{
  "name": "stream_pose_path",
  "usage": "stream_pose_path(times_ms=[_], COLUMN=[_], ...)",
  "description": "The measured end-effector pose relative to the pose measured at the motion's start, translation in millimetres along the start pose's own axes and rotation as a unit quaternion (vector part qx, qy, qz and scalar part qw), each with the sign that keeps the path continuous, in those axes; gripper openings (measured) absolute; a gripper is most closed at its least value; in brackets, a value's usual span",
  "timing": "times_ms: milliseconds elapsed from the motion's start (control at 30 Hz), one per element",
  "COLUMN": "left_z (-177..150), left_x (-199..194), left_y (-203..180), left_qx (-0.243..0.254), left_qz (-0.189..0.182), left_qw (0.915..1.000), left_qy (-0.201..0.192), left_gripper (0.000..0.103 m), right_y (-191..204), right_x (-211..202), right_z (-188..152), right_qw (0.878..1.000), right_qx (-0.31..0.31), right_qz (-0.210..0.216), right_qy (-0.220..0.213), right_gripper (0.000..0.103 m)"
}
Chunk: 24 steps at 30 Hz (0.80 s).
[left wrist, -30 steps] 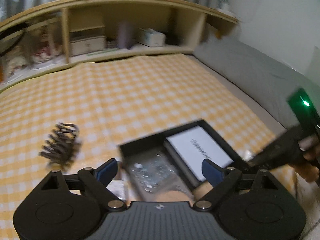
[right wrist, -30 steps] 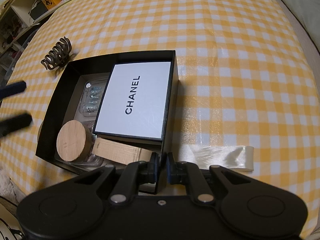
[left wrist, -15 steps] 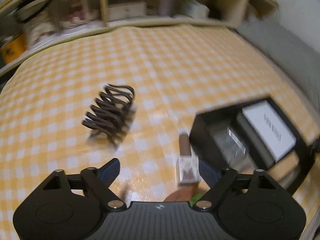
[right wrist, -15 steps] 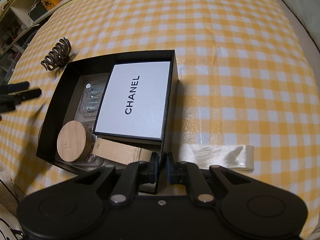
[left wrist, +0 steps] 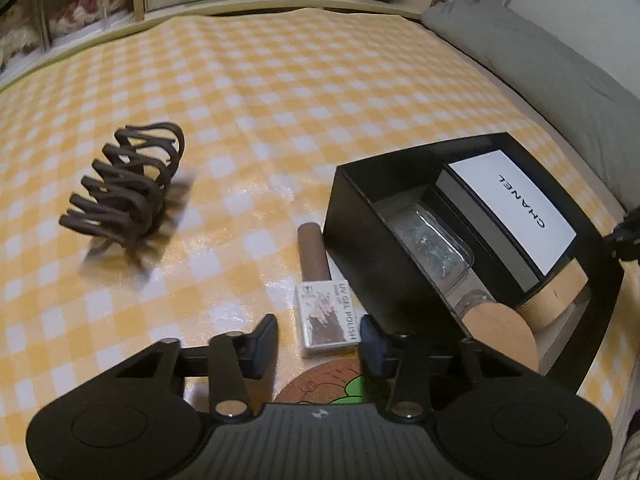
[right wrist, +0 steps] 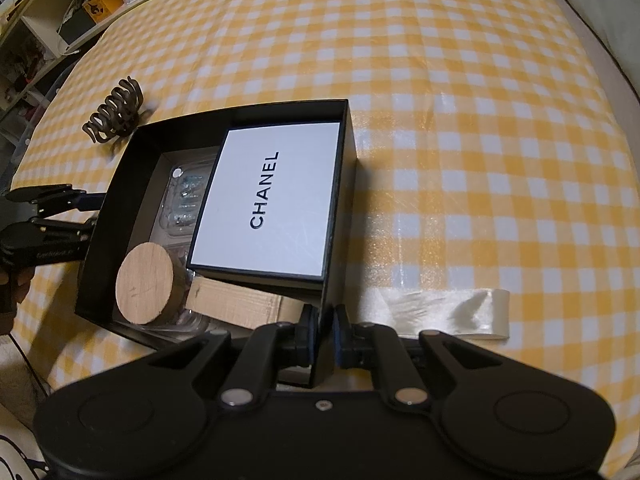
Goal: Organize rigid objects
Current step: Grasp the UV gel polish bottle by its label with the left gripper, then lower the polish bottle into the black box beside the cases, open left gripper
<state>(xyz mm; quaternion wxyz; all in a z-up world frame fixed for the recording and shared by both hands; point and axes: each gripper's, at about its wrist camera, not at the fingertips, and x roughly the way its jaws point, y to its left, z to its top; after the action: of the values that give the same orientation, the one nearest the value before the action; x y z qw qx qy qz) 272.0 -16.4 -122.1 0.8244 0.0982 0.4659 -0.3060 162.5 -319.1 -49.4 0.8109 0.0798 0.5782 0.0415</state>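
Left gripper (left wrist: 319, 336) lowered beside black box (left wrist: 362, 216), jaws just narrowed around nail polish (left wrist: 325, 304), not yet gripping. Right gripper (right wrist: 320, 336) clamps box wall.

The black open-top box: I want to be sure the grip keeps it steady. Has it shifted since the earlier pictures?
No. In the right wrist view the black open-top box sits on the same yellow checked tablecloth squares, beside the brown claw hair clip.

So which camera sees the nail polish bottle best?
The left wrist view: the nail polish bottle lies whole between the left gripper fingers, label readable. In the right wrist view the black box hides it.
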Motion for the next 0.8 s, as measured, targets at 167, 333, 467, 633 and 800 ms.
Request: stream_pose_path(times_ms=[167, 333, 467, 633, 800], left_z=[3.6, 4.8, 0.3, 4.9, 9.5], left_x=[-2.5, -13.3, -14.1, -3.7, -1.9], left_y=[3.1, 7.9, 13.6, 9.9, 11.9], left_qx=[-0.003, 0.006, -0.009, -0.026, -0.056], left_qz=[0.020, 0.090, 0.110, 0.129, 0.140], left_qw=[0.9996, 0.9938, 0.9922, 0.9905, 0.9874], left_qy=[0.021, 0.065, 0.058, 0.041, 0.048], left_gripper=[0.034, 0.033, 0.034, 0.040, 0.032], right_y=[0.5, 0.2, -0.4, -0.5, -0.8], right_x=[-0.6, -0.7, -0.7, -0.6, -0.5], right_z=[-0.4, -0.3, -0.3, 0.0, -0.1], right_qw=[1.000, 1.000, 1.000, 1.000, 1.000], right_qx=[0.001, 0.000, -0.001, 0.000, 0.000], right_qz=[0.001, 0.000, 0.000, 0.001, 0.001], right_qy=[0.000, 0.000, 0.000, 0.000, 0.000], right_gripper=[0.010, 0.010, 0.010, 0.010, 0.010])
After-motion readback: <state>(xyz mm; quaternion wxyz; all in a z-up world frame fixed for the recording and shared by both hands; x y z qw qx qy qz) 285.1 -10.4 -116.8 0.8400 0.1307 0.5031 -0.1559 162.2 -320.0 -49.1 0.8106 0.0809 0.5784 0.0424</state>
